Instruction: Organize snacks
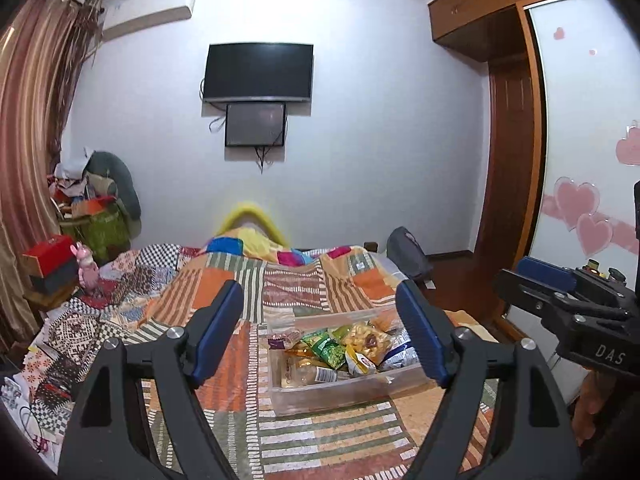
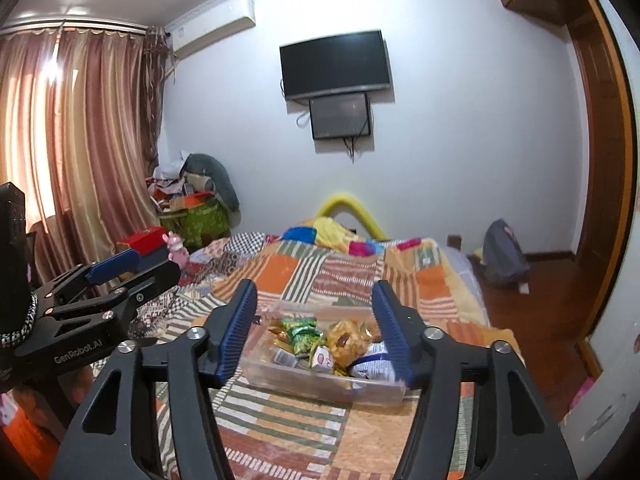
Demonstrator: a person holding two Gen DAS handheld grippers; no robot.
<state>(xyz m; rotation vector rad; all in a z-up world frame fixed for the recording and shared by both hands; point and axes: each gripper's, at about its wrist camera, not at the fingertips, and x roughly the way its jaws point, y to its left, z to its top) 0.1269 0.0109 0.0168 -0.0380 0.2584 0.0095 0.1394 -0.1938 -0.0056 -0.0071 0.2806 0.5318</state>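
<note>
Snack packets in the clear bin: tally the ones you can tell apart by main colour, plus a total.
In the clear plastic bin on the patchwork quilt:
Green packets: 1
Yellow-orange packets: 1
Blue-and-white packets: 1
White packets with a red mark: 1
Total told apart: 4. Other wrappers lie underneath, too overlapped to count.

Clear bin (image 1: 360,394): right end hidden behind left tool's (image 1: 320,332) right finger; in right wrist view the bin's (image 2: 320,384) both ends sit behind right tool's (image 2: 314,328) fingers. Snack packets (image 1: 340,346) piled, labels too small/blurry to read. Right tool (image 1: 568,300) cut off by frame edge in left view, gap btw fingers unclear.
</note>
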